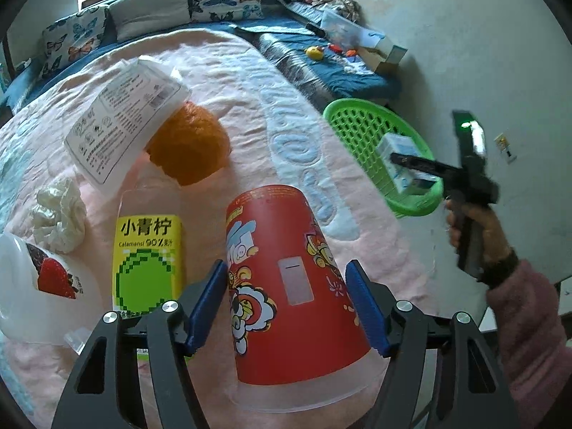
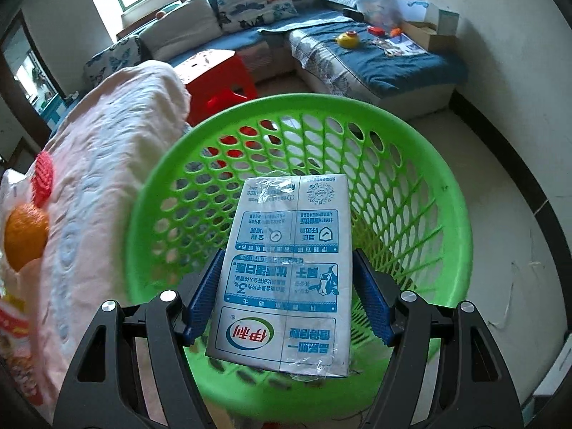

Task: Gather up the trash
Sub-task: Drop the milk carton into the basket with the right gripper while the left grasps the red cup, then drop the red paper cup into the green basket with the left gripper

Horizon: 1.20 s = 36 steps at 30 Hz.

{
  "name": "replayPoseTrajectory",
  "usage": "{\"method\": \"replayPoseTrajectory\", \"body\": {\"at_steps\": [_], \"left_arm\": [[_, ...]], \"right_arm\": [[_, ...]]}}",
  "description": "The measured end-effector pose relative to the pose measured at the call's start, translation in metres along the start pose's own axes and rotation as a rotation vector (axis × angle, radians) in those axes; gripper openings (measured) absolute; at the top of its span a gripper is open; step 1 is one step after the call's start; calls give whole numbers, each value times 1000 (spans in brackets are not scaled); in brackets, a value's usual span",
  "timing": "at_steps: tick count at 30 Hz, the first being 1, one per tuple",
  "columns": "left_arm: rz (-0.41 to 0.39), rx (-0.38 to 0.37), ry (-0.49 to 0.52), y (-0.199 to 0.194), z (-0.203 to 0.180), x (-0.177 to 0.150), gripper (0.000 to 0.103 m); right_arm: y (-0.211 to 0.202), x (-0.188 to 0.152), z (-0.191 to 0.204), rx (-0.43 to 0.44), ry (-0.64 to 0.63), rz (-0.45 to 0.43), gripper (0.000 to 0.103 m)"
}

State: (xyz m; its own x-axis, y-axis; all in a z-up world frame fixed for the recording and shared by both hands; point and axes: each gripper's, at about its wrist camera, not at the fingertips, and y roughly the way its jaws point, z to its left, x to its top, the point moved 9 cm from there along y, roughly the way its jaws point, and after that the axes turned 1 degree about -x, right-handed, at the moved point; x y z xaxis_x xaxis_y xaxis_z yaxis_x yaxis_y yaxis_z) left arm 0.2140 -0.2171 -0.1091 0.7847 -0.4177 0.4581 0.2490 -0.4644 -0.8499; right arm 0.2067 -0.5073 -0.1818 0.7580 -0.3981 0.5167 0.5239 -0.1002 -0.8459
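A red printed paper cup (image 1: 286,286) lies on its side on the pink quilt (image 1: 250,82). My left gripper (image 1: 286,268) is shut on the cup, one blue pad on each flank. Beside it lie a yellow-green juice carton (image 1: 148,264), a crumpled tissue (image 1: 59,214), a white printed packet (image 1: 125,121), an orange (image 1: 189,146) and a white strawberry cup (image 1: 39,286). My right gripper (image 2: 287,255) is shut on a white and blue milk carton (image 2: 286,268) and holds it over the green basket (image 2: 150,214). The left wrist view shows that carton (image 1: 397,150) above the basket (image 1: 357,121).
The basket stands on the pale floor (image 2: 500,214) just off the quilt's right edge. A red stool (image 2: 218,78) is behind it. A blue sofa (image 2: 393,68) with cushions, toys and boxes lines the far wall. A person's pink sleeve (image 1: 529,321) reaches in at the right.
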Motion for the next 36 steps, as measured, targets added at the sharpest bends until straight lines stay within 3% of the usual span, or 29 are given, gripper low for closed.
{"method": "replayPoseTrajectory", "body": {"at_steps": [7, 15, 26, 36], "left_arm": [[-38, -73, 11, -12, -22, 21, 65], [-68, -120, 71, -2, -63, 63, 65], [-31, -171, 155, 56, -133, 121, 65], [39, -153, 185, 128, -173, 146, 66]], "right_arm": [[7, 3, -7, 7, 28, -13, 76], [-27, -5, -8, 0, -11, -59, 76], [-89, -29, -31, -30, -13, -173, 79], [-103, -50, -49, -57, 10, -199, 79]]}}
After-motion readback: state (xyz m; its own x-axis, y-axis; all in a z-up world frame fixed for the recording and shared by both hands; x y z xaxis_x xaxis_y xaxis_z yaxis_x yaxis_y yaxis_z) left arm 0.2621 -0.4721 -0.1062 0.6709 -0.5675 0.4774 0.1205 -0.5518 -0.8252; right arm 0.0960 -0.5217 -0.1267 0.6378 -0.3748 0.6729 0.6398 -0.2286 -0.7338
